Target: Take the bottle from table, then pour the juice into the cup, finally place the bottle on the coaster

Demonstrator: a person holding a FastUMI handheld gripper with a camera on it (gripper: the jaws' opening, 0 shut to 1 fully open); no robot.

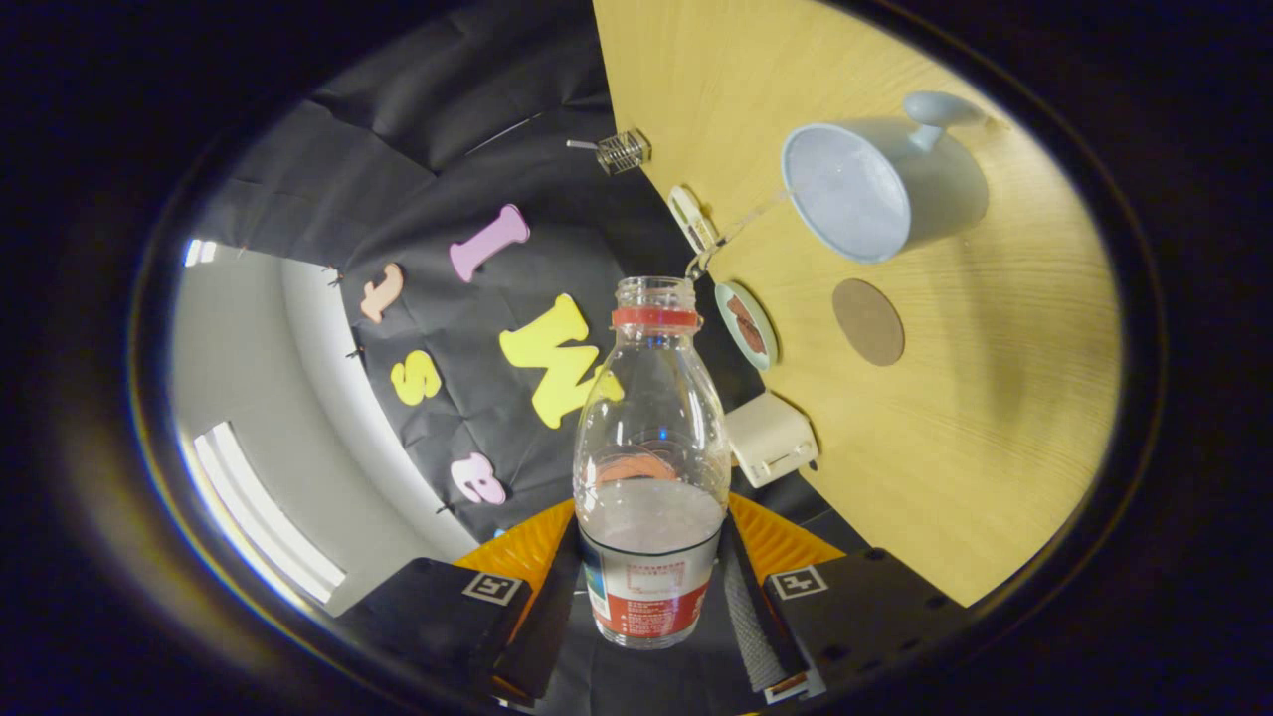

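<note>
A: Desk [995,447] status?
B: Wooden desk is showing rotated in view, so the whole rig is tilting sideways. Pale blue cup [875,189] is standing on it, mouth facing the camera, handle on the far side.
A: Bottle?
B: Clear bottle [651,467] is sitting between the 2 fingers, uncapped, red neck ring, pale juice filling roughly the lower third. Tool [651,597] is clamping on it, both fingers pressing the labelled base.
A: Coaster?
B: Round brown coaster [868,321] is lying on the desk just beside the cup, well beyond the bottle's mouth. Nothing is resting on it.
</note>
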